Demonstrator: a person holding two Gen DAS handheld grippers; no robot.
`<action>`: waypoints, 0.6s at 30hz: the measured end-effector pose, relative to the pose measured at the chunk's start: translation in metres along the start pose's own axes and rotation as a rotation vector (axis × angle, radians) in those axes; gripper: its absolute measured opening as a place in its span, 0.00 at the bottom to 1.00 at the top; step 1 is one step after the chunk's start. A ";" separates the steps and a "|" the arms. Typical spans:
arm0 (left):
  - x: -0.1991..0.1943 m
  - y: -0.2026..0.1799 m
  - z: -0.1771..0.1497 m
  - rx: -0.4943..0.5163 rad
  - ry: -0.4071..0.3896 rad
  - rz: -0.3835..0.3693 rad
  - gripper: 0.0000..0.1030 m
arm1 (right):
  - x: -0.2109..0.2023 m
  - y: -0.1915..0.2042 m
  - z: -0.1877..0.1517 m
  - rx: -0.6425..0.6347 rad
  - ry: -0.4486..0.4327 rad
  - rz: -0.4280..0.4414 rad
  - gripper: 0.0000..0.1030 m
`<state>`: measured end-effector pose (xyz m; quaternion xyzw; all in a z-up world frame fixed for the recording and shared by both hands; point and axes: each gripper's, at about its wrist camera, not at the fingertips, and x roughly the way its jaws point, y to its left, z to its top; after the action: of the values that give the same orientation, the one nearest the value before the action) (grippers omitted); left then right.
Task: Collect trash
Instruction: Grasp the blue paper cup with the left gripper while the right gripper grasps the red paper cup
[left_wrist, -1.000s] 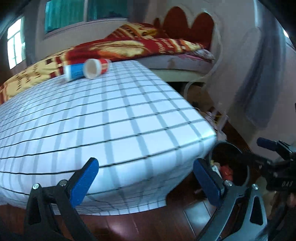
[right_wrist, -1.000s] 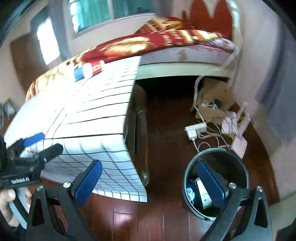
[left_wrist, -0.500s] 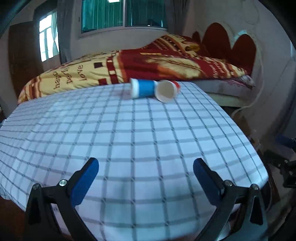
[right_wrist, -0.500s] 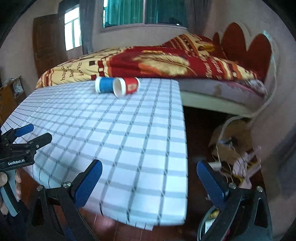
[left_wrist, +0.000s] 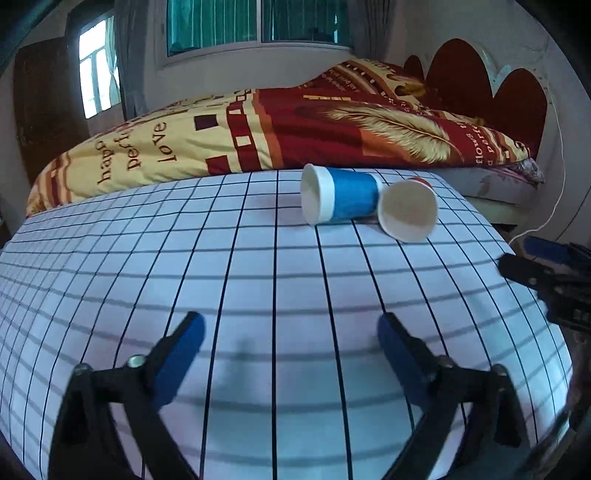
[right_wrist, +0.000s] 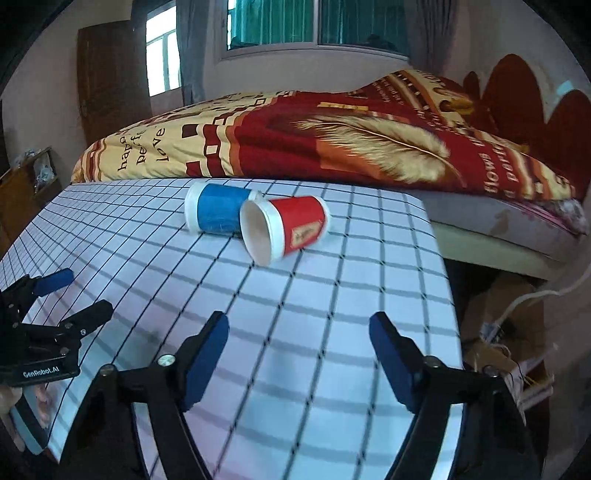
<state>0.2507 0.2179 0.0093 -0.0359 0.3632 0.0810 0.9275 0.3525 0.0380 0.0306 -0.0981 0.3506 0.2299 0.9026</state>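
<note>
cups are what i am going for now. the blue cup (left_wrist: 347, 199) and the red cup (right_wrist: 295, 227) lie on their sides at the far end of the table (left_wrist: 258, 288) with the checked cloth, touching each other, just in front of the bed (left_wrist: 258, 136). the red cup's open mouth faces me.

my left gripper (left_wrist: 288, 341) is over the near part of the table, and its jaws are closing a bit, with nothing between them. my right gripper (right_wrist: 297, 343) is beside it, and its jaws are closing too, also on nothing. both are well apart from the cups.

so i think i am at the reaching step. no cup is picked up yet.

next i need to go forward to the cups, one gripper for each. the jaws must stay wide enough to fit round a cup. the cups are light and round, so i think they may roll if i bump them.
</note>
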 end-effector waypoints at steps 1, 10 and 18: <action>0.004 0.001 0.004 -0.002 0.000 -0.001 0.88 | 0.010 0.001 0.007 -0.006 0.003 0.003 0.74; 0.036 0.001 0.033 0.035 -0.004 -0.009 0.88 | 0.085 0.002 0.044 -0.036 0.053 0.008 0.61; 0.058 -0.008 0.048 0.030 0.000 -0.061 0.88 | 0.106 -0.030 0.050 0.006 0.070 -0.004 0.22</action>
<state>0.3257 0.2233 0.0050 -0.0328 0.3633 0.0473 0.9299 0.4649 0.0650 -0.0037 -0.1039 0.3826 0.2233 0.8905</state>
